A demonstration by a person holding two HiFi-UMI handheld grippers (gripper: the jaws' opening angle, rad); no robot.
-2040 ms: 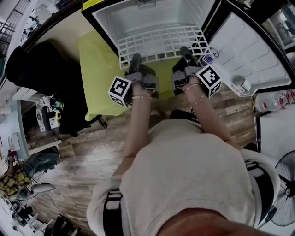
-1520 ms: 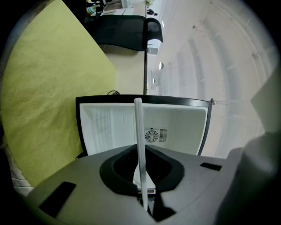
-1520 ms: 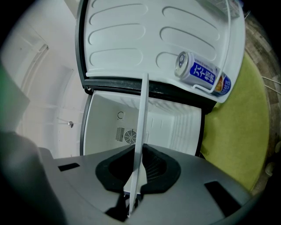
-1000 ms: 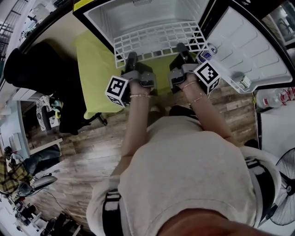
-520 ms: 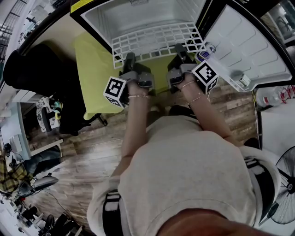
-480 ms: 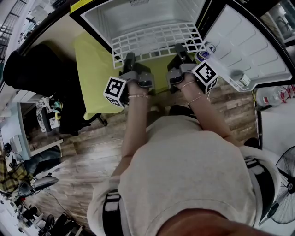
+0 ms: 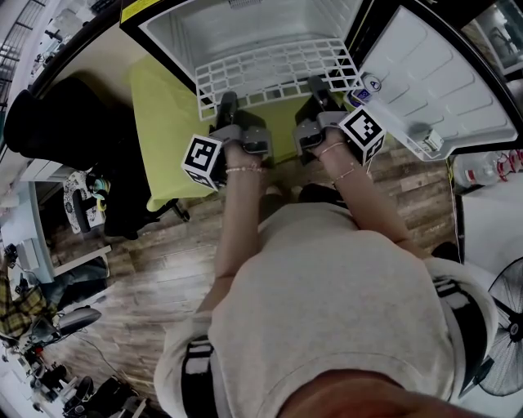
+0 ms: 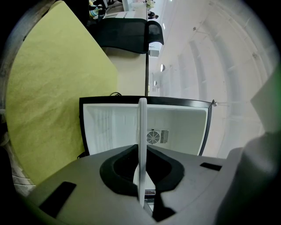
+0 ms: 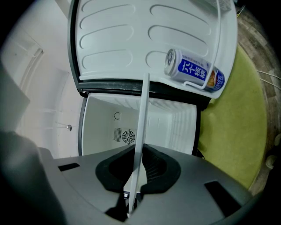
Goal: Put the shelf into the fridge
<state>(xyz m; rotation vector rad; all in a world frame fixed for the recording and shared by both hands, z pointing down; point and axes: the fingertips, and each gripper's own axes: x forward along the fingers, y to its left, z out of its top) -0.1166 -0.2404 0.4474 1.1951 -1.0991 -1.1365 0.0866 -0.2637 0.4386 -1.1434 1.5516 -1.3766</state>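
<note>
A white wire shelf [image 7: 274, 69] lies flat in the mouth of the open fridge [image 7: 245, 20], its near edge sticking out toward me. My left gripper [image 7: 226, 104] is shut on that edge at the left. My right gripper [image 7: 315, 88] is shut on it at the right. In the left gripper view the shelf [image 8: 142, 132] runs edge-on between the black pads of the left gripper [image 8: 141, 173], with the white fridge interior [image 8: 101, 127] behind. The right gripper view shows the same: the shelf [image 9: 142, 127] is pinched in the right gripper [image 9: 137, 176].
The fridge door [image 7: 433, 82] stands open to the right, with a drink can [image 9: 193, 70] in its rack. The fridge stands on a yellow-green mat [image 7: 163, 122] on a wooden floor [image 7: 147, 269]. A black chair [image 7: 57, 122] is at the left, a fan [image 7: 502, 326] at the lower right.
Both grippers have pushed a little forward with the shelf, and it sits slightly deeper in the fridge opening. The grips have not changed.
</note>
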